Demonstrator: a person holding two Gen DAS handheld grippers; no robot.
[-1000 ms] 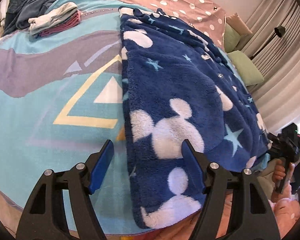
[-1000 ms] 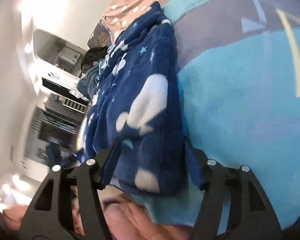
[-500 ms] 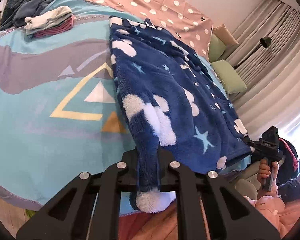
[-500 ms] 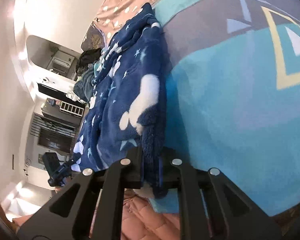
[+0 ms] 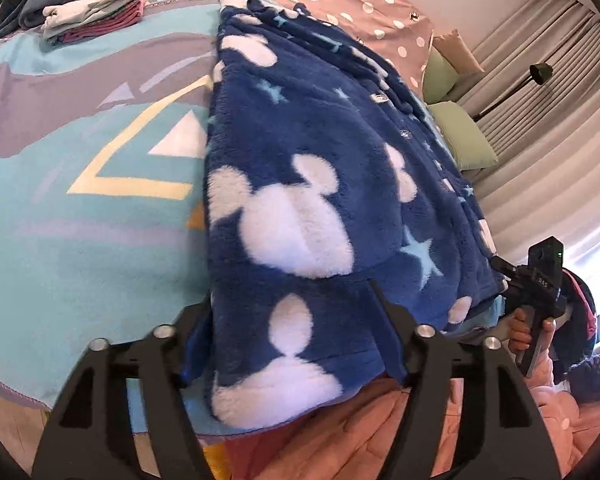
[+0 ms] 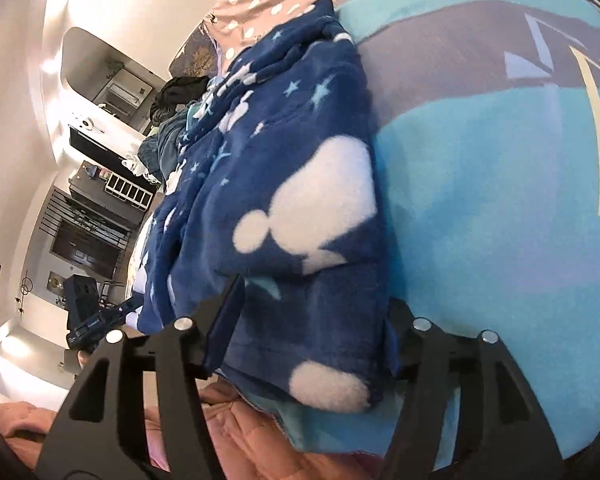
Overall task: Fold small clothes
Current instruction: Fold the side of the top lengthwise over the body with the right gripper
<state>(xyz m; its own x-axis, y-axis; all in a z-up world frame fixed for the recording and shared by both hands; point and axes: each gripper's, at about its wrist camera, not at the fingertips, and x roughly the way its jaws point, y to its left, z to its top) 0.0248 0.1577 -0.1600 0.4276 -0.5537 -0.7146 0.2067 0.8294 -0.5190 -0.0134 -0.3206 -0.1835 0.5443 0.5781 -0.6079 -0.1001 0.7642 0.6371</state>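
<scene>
Where fleece robe (image 5: 300, 184) meets bed edge, blanket (image 5: 80, 216) w/ room left

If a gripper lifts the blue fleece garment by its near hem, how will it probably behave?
The blue fleece garment will probably droop and bunch: it already lies in soft folds on the blanket. Its thick pile suggests some bulk, so a thin pinch may slip. It looks neither fragile nor likely to roll.

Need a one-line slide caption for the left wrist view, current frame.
Left gripper open astride the near hem of a blue fleece garment spread on the patterned blanket; folded clothes stacked behind.
</scene>
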